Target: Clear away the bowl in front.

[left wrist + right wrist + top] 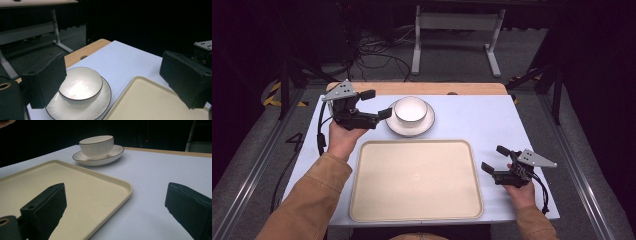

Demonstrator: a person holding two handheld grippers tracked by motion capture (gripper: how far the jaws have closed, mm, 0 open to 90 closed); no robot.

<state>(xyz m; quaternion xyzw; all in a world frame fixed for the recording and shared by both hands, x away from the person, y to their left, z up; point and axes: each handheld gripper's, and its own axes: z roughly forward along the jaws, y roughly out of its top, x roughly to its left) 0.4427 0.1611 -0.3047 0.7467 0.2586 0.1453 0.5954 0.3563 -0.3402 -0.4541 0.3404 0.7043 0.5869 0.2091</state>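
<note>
White, dark-rimmed bowl point(410, 109) sits upright on its plate point(427, 123) — left gripper point(376, 104) fingers wide beside it.

The bowl point(80, 86) and the plate point(100, 105) under it look like glossy glazed ceramic, white with a thin dark rim line. At 6 o'clock from them, the cream tray point(415, 180) looks like smooth matt plastic. The bench point(482, 120) has a matt pale sheet over a wooden edge, and the left hand-held gripper point(377, 104) has rough matt black pads point(46, 80).
</note>
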